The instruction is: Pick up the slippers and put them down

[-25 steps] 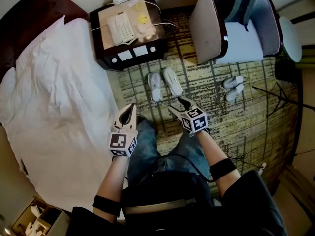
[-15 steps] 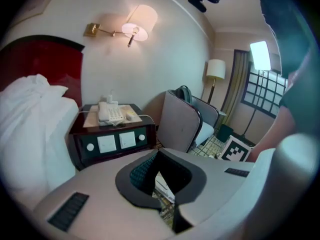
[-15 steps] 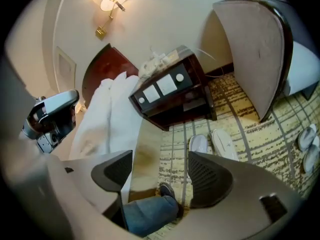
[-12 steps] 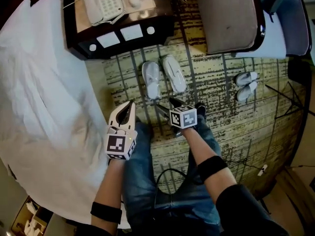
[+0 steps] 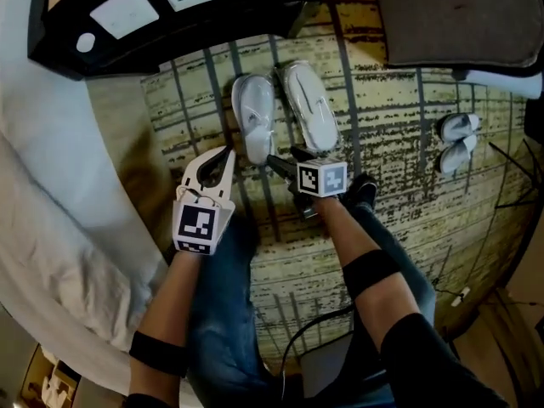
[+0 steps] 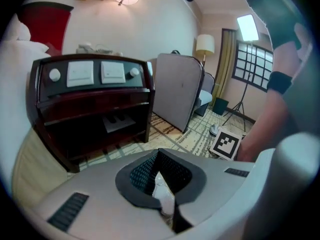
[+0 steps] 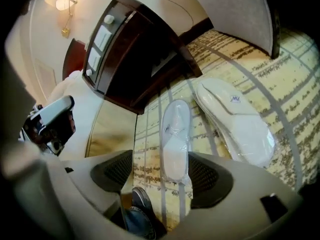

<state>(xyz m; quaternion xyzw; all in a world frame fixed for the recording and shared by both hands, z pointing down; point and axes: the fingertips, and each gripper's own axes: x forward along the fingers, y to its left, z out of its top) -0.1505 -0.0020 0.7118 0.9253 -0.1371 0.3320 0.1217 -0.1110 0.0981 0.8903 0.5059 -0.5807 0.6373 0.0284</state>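
Approaching thin white film-wrapped slippers point(image 5: 255, 117), lying side by side on the yellow patterned carpet point(image 5: 399, 151) just before the dark wooden nightstand point(image 5: 170, 19).
Note: the right tongs point(image 5: 285, 158) have just been opening and stand spread, with the heel of the slipper nearer the bed in the gap, pads not pressing on it; the left tongs point(image 5: 225, 153) are pressed together, holding nothing. Judged light, soft, floppy, wrap likely slippery, so take hold across the narrow heel end. White bed cover point(image 5: 51, 194) at left, the person's dark shoe point(image 5: 364, 189) beside the right tongs, second white pair point(image 5: 457, 138) well apart. Nothing blocks the heel.
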